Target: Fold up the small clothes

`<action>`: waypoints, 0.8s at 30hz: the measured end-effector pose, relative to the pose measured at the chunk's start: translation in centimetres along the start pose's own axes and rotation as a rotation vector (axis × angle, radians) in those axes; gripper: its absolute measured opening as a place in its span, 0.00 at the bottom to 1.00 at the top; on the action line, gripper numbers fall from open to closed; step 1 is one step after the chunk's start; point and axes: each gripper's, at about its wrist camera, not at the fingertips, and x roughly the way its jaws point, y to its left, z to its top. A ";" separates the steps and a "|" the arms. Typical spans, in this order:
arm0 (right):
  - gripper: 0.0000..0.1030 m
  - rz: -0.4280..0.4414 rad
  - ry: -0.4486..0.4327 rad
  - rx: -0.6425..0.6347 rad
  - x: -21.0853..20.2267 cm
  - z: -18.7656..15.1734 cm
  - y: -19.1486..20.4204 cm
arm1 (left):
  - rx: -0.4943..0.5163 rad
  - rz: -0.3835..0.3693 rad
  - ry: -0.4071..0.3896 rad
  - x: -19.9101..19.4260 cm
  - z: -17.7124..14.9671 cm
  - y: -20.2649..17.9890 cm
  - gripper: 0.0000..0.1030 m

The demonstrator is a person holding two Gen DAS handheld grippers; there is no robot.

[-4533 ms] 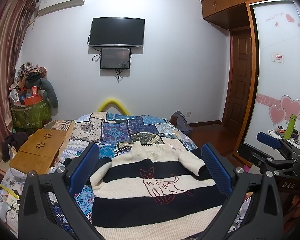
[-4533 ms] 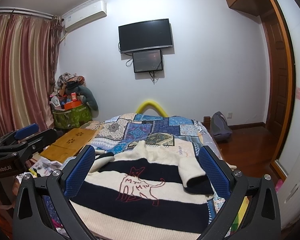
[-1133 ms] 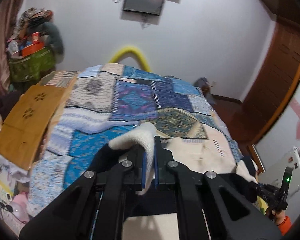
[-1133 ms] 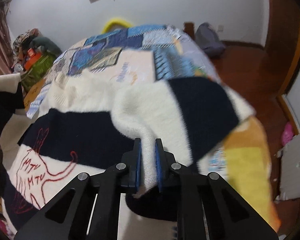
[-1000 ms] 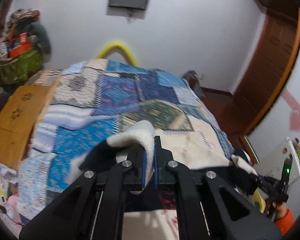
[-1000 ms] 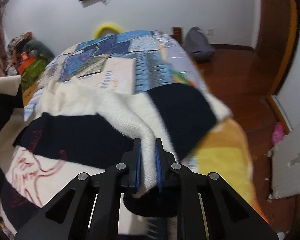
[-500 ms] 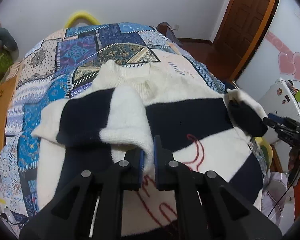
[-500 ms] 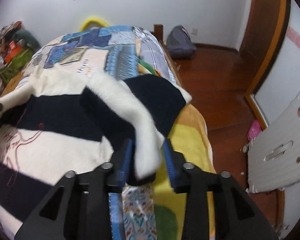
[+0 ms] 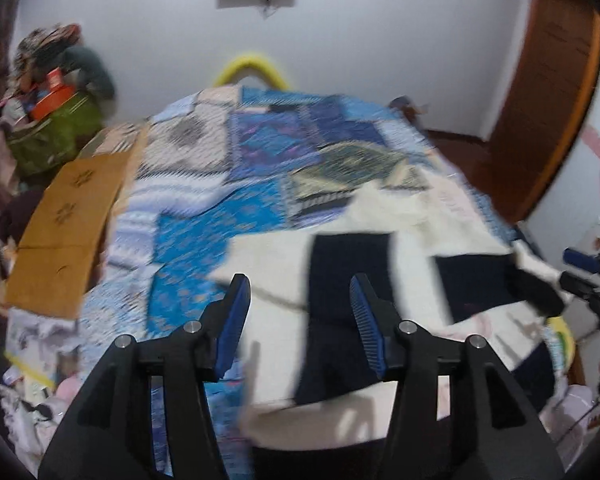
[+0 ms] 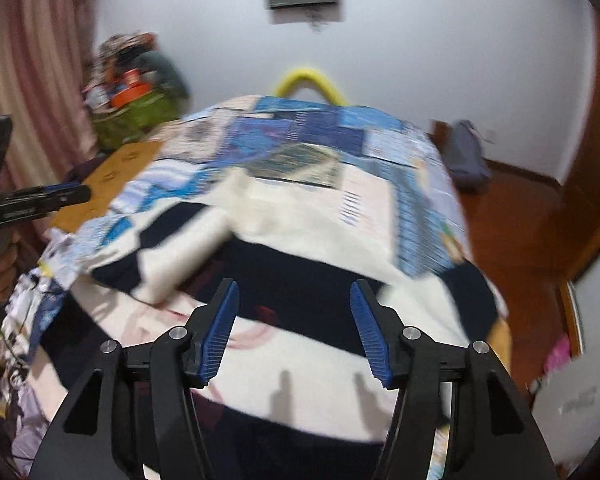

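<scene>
A: Start with the big thing. What's under it all?

B: A bed with a patchwork quilt (image 10: pixel 316 148) in blues and creams, which serves as the folding surface. The striped sweater (image 10: pixel 312 292), cream and dark navy, lies spread across the near part of it, neck pointing toward the far wall.

A: And the sleeves?

B: The left sleeve (image 9: pixel 340 280) is laid inward over the body, a dark band crossing the cream. In the right wrist view it reads as a cream and navy flap on the sweater's left side. The right sleeve (image 10: pixel 452 300) looks turned in over the body edge as well (both frames are blurred, so I can't tell how neatly it sits). I judge both were placed inward to narrow the garment into a rectangle before it gets folded lengthwise.

A: The grippers?

B: The left gripper (image 9: pixel 300 308) hovers above the folded sleeve, jaws spread wide, with nothing between them. The right gripper (image 10: pixel 294 316) hangs over the sweater's middle, likewise wide apart and empty.

A: So what next, you think?

B: Probably going for the hem, though that's a guess.
</scene>
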 end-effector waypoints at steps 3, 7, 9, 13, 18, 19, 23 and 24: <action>0.53 0.050 0.017 -0.052 2.1 1.2 3.1 | -0.012 0.043 0.080 2.4 -1.8 2.2 0.50; 0.53 0.086 0.066 -0.116 5.8 2.3 6.9 | -0.012 0.048 0.163 5.5 -4.3 3.3 0.50; 0.53 0.104 0.099 -0.134 7.4 2.3 8.5 | -0.013 0.040 0.206 7.1 -5.4 3.6 0.50; 0.53 0.120 0.174 -0.178 10.9 2.4 11.2 | -0.005 0.020 0.253 9.1 -6.9 3.4 0.51; 0.53 0.058 0.247 -0.269 14.8 1.8 13.8 | 0.005 0.009 0.234 9.4 -7.4 3.4 0.52; 0.53 0.038 0.259 -0.289 15.5 1.6 14.1 | 0.001 0.005 0.234 9.5 -7.4 3.5 0.52; 0.30 -0.018 0.229 -0.305 16.2 1.8 14.0 | 0.006 0.003 0.223 9.6 -7.7 3.5 0.52; 0.20 -0.025 0.221 -0.297 16.1 2.0 13.9 | 0.007 0.005 0.222 9.7 -7.7 3.4 0.52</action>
